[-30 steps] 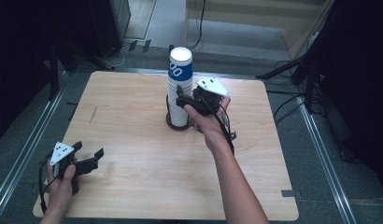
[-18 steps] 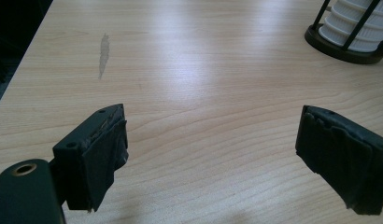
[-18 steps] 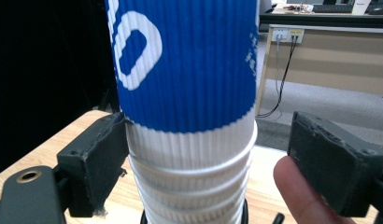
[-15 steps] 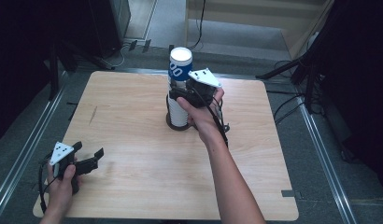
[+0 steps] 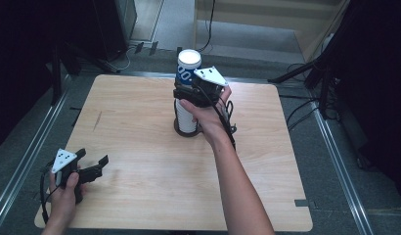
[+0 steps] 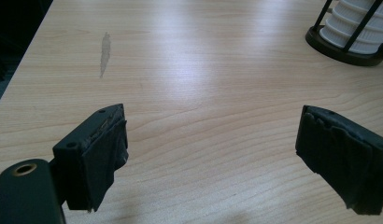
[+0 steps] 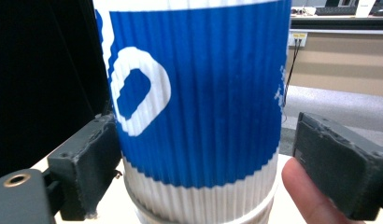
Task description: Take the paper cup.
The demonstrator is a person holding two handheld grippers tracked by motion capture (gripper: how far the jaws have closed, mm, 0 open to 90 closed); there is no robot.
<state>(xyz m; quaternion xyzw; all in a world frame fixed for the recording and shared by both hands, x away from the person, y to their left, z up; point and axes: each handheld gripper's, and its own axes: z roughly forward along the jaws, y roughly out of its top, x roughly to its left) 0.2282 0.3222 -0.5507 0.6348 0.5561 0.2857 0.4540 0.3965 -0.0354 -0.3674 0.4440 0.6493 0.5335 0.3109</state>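
Here my right claw (image 7: 206,158) sits around the top cup of the tall stack of ribbed paper cups (image 5: 188,93), a blue ribbed paper cup with white lettering (image 7: 194,88). Its jaws have just been opening: the cup stands between them, the left pad is at the cup's wall and a gap shows before the right pad, so the grip is released. A fingertip of mine shows by the right jaw. On the blue band I can read only a big white rounded "0" or "O"; the high view gives what looks like "00". Below the blue band the cup is white and ribbed.

The stack stands in a black wire holder with a round base (image 6: 341,44) at the far middle of the light wooden tabletop (image 5: 140,127), nearer the far edge than the near one.

My left claw (image 5: 93,164) rests near the near-left corner, jaws spread wide with nothing between them. The wood ahead of it lies open up to the holder, with a pale scuff mark (image 6: 104,49) on it
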